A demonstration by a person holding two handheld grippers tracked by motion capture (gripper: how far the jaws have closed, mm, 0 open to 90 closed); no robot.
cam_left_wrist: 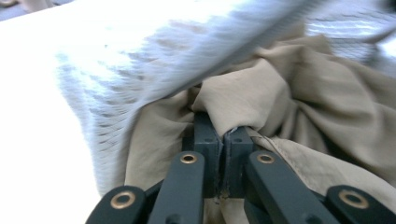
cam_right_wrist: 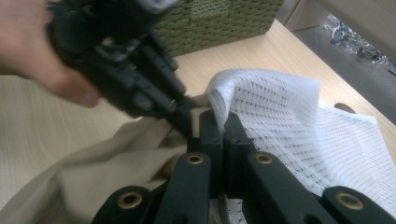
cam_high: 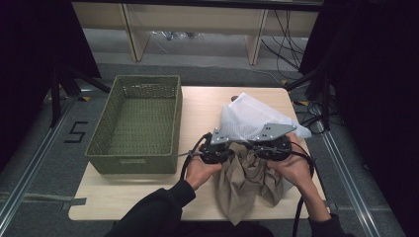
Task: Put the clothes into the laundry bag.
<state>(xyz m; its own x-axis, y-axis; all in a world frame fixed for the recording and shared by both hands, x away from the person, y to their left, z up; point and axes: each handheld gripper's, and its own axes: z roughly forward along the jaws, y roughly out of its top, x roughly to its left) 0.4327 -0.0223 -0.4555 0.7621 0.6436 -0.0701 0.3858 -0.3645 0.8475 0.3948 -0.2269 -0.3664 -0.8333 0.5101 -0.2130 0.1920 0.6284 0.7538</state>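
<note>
From my feed, the pale wooden table (cam_high: pixel 133 195) sits on a grey floor (cam_high: pixel 44 143) with metal rails (cam_high: pixel 29 168) running along both sides. A black "5" (cam_high: pixel 75 132) is marked on the floor at the left. Beyond the table stands a light wooden shelf frame (cam_high: pixel 133 34) with cables (cam_high: pixel 286 39) trailing beneath it (black ones, mostly). Dark curtains (cam_high: pixel 375 98) close in both sides; the light is dim.

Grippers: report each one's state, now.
Left gripper: shut on the beige cloth.
Right gripper: shut on the white mesh cloth.
</note>
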